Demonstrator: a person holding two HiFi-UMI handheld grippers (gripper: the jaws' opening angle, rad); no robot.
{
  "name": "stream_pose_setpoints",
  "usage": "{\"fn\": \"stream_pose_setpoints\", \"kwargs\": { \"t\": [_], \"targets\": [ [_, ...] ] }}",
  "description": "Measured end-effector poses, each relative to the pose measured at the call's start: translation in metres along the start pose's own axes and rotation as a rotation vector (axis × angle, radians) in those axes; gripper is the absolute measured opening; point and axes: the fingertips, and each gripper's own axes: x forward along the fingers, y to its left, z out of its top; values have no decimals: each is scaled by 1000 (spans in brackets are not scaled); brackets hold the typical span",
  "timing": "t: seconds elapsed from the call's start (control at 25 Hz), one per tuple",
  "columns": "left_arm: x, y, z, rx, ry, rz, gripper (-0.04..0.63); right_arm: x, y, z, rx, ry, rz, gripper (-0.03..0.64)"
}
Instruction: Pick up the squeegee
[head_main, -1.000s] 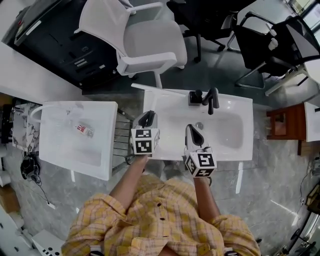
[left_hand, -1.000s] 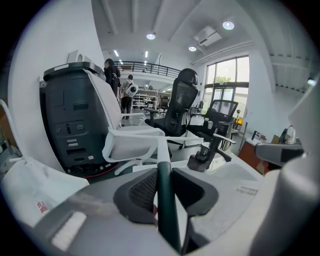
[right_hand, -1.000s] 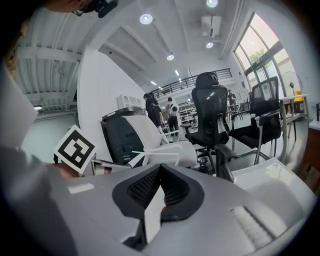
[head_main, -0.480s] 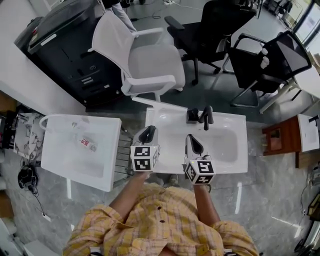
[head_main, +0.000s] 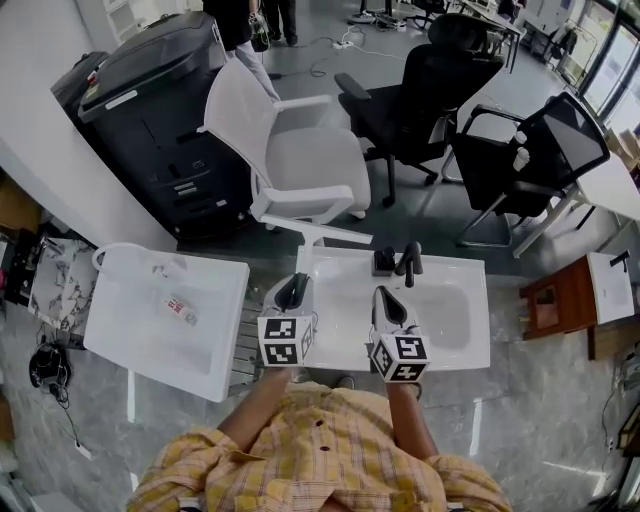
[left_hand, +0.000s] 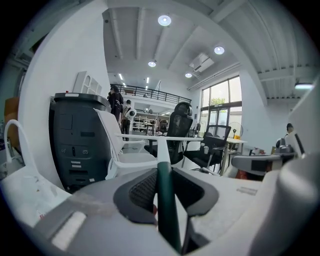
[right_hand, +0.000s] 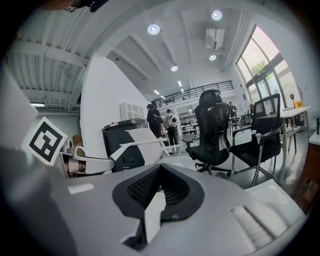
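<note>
My left claw (head_main: 293, 290) is clamped on the squeegee (head_main: 330, 233). In the left gripper view, the dark green handle (left_hand: 166, 205) stands upright between the two black pads, which press on it from both sides. The white blade (left_hand: 145, 138) lies crosswise above the jaw tips at mid frame. In the head view, the squeegee is held just left of centre, its blade showing above the far edge of the white sink (head_main: 465, 345). The black tap (head_main: 408, 262) is close to the blade's right end. My right claw (head_main: 388, 308) is at the centre of the frame over the sink. Its jaws meet at the tips with nothing between them. A second white basin (head_main: 130, 335) sits at the left, and a white chair (head_main: 300, 165) stands in the upper middle.
</note>
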Motion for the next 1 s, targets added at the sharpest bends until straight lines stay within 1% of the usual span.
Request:
{"fn": "stream_pose_setpoints", "kwargs": {
  "t": [0.36,0.64,1.0],
  "targets": [
    [-13,1,18,13,-63,1,103,2,4,9,-11,-32,-2,0],
    [-19,2,25,16,-93,-1,103,4,8,15,-24,-43,-4,0],
    [-19,1,30,15,-111,-3,103,3,6,21,-40,-55,-4,0]
  ]
}}
